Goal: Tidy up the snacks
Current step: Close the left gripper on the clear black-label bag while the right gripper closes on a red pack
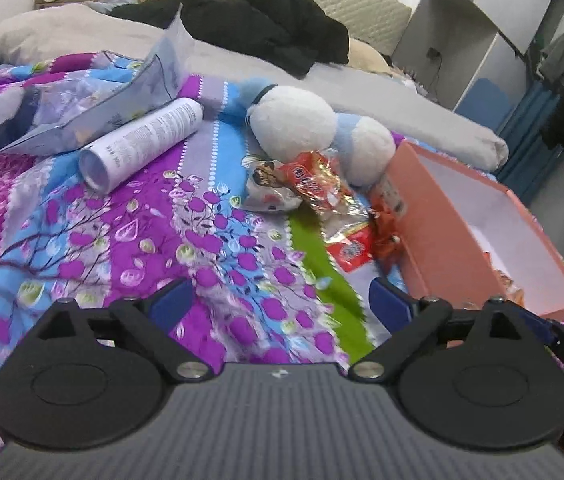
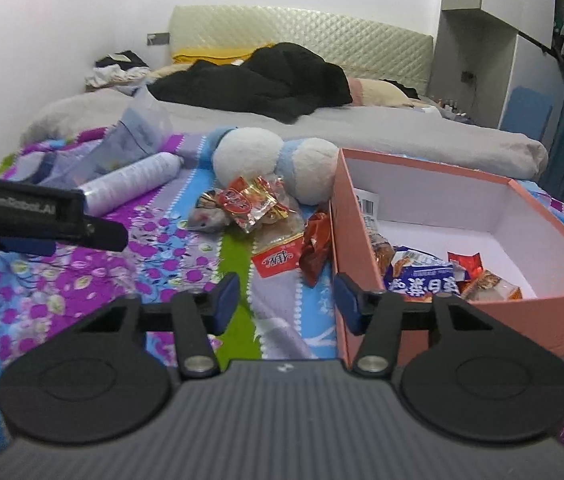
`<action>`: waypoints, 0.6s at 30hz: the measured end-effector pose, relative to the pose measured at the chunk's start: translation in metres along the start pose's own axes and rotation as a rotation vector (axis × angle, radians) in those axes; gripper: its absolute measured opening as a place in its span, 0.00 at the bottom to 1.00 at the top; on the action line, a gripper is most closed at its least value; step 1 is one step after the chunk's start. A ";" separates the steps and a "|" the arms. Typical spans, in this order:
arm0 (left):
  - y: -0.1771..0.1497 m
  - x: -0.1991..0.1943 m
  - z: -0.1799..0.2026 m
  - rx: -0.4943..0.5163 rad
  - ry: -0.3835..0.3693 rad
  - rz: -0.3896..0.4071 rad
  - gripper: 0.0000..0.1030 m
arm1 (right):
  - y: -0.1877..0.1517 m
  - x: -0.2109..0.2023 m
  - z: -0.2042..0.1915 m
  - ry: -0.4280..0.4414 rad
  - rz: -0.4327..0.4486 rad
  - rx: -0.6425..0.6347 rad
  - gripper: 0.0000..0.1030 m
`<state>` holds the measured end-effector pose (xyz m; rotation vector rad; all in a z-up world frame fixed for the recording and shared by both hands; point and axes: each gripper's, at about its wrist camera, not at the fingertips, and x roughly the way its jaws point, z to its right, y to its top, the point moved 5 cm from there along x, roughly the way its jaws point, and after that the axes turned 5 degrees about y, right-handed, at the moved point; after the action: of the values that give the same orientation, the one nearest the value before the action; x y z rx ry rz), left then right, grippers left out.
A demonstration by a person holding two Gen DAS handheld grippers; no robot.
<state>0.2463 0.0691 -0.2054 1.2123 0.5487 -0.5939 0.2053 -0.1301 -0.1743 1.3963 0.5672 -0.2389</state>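
Pink cardboard box (image 1: 438,240), left wrist view: open-topped, white inside, on the right of the floral purple-and-blue bedspread (image 1: 122,240); its contents are almost hidden from here.
Left gripper (image 1: 280,300): blue pads spread wide, nothing between them, only bedspread beneath.
Loose snacks, left wrist view: crinkly red-and-gold foil packets (image 1: 314,184) heaped against the white-and-blue plush toy (image 1: 306,124), just left of the box.
White printed cylinder (image 1: 142,140): lying on its side, beside a translucent bluish plastic bag (image 1: 94,92); its open end shows only here.
Box, right wrist view (image 2: 434,184): interior visible, holding a glossy blue-and-white packet (image 2: 422,280) and 2 or more orange-red ones (image 2: 466,264) near the front.
Right gripper (image 2: 286,304): jaws parted about halfway and empty, right pad just beside the box's near corner.
Loose snacks, right wrist view: flat red-labelled sachet (image 2: 278,258) and crumpled red wrapper (image 2: 316,248) on the bedspread, left of the box wall.
Black coat (image 2: 258,84): soft heap farther up the bed.
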 end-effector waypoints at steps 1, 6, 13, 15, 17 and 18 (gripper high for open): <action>0.004 0.009 -0.001 0.004 -0.003 -0.004 0.94 | 0.001 0.008 -0.002 -0.011 -0.004 -0.004 0.49; 0.026 0.054 -0.008 0.024 -0.002 -0.027 0.94 | 0.004 0.047 -0.010 -0.060 -0.009 -0.025 0.42; 0.047 0.124 -0.007 0.060 -0.018 -0.092 0.95 | 0.004 0.105 -0.010 -0.149 -0.043 -0.077 0.35; 0.053 0.142 -0.005 0.074 -0.018 -0.095 0.95 | 0.001 0.122 -0.006 -0.182 -0.067 -0.089 0.33; 0.059 0.156 -0.003 0.086 -0.021 -0.092 0.95 | 0.000 0.135 -0.001 -0.212 -0.084 -0.100 0.33; 0.062 0.165 -0.001 0.093 -0.022 -0.090 0.95 | -0.001 0.140 0.000 -0.221 -0.090 -0.105 0.31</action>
<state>0.4089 0.0644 -0.2741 1.2717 0.5645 -0.7153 0.3229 -0.1065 -0.2465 1.2259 0.4531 -0.4241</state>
